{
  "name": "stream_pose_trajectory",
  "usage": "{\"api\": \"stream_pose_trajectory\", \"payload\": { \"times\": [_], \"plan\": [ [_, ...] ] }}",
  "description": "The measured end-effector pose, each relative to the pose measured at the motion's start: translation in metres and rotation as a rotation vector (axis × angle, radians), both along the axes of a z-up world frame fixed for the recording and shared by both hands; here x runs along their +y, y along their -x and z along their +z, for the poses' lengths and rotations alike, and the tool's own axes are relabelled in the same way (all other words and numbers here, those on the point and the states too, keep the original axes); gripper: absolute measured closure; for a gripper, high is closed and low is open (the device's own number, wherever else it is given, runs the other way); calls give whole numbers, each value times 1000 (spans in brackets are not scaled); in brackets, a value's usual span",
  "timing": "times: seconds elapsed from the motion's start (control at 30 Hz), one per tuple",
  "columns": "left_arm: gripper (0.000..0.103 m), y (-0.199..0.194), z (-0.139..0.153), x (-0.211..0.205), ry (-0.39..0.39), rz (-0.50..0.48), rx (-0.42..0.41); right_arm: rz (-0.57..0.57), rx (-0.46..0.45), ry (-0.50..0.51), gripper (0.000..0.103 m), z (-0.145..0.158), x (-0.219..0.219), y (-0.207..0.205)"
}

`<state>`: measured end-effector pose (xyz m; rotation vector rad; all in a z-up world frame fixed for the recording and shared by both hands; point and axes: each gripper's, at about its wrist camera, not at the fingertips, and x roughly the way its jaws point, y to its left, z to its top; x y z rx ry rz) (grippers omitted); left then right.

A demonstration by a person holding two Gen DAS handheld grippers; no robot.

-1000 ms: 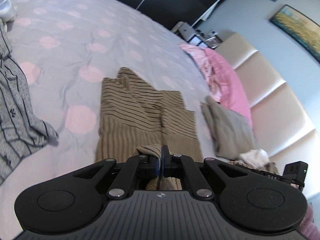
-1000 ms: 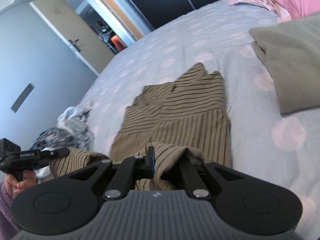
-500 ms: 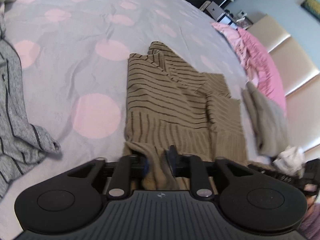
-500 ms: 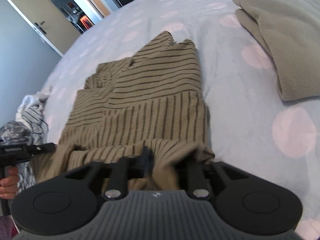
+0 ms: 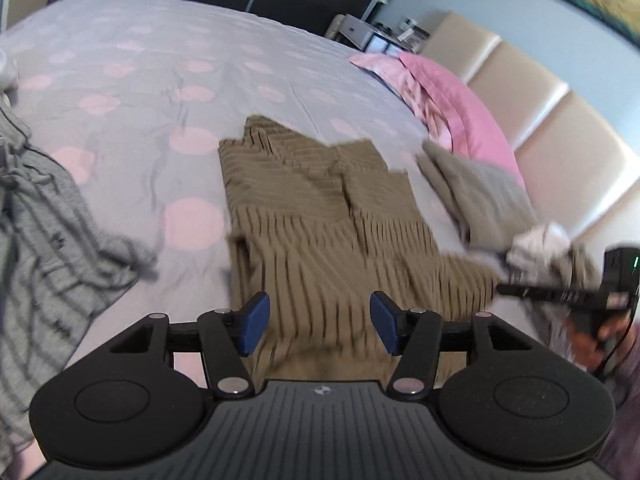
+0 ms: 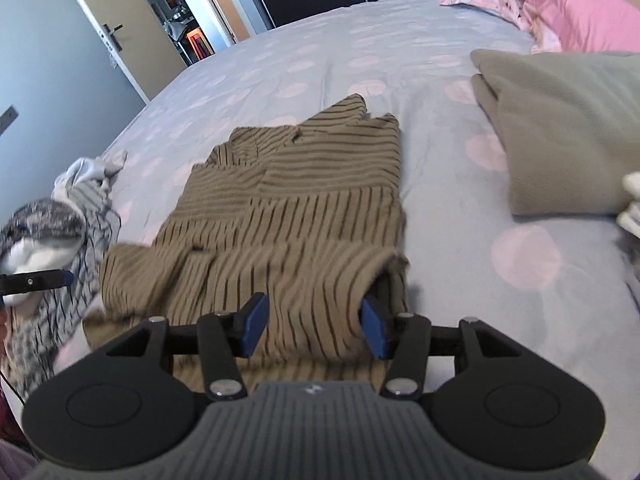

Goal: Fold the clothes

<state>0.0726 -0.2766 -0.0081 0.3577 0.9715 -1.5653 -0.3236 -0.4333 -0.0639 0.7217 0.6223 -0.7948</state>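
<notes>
1. The left gripper [image 5: 318, 326] had its jaws opening over the near hem of the striped brown garment [image 5: 320, 216]; cloth lay below and between the blue pads [image 5: 253, 322], but they did not press on it.
2. The right gripper [image 6: 314, 326] was likewise opening. A rolled fold of the same garment [image 6: 296, 220] bulged up between its pads [image 6: 374, 330], and the right-hand pad sat against or just beside the cloth, so I could not tell whether it was fully free.
3. The garment lay on the dotted bedspread [image 6: 440, 152], partly folded, its near edge doubled over towards the grippers. A folded olive-grey piece [image 6: 568, 128] lay beside it, apart, and a grey striped garment [image 5: 48, 248] was heaped on the other side. Pink pillows [image 6: 568, 4] sat at the head of the bed.
4. Risk, as I judged it: the doubled edge looked loose and humped, so a pad that snagged the knit on withdrawal would likely drag the fold open or skew it.
5. A second risk: uneven release by the two grippers could leave the hem crooked, with one corner lifted.
6. The left view was blurred, so the hem's exact lie there was unclear.
</notes>
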Motion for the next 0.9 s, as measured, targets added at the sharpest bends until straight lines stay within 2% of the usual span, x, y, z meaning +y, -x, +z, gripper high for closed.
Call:
{"api": "stream_pose_trajectory", "payload": {
  "times": [0.1, 0.23, 0.53, 0.7, 0.73, 0.8, 0.87, 0.9],
  "plan": [
    [50, 11, -7, 26, -4, -27, -57, 10, 42, 10, 51, -5, 23, 15],
    [50, 28, -20, 47, -14, -82, -175, 58, 133, 36, 51, -18, 47, 23],
    [50, 58, -60, 49, -24, -187, -424, 159, 278, 86, 51, -55, 67, 17],
    [54, 65, -75, 41, -2, -226, -517, 154, 254, 84, 51, -55, 61, 11],
    [56, 67, -75, 39, 6, -233, -527, 154, 251, 85, 51, -55, 60, 10],
    [73, 71, -75, 35, 22, -247, -546, 158, 258, 87, 51, -56, 58, 9],
    [80, 74, -75, 32, 38, -262, -565, 161, 269, 86, 51, -58, 56, 8],
    [88, 75, -75, 31, 32, -269, -563, 158, 270, 82, 51, -59, 55, 9]
  ]
}}
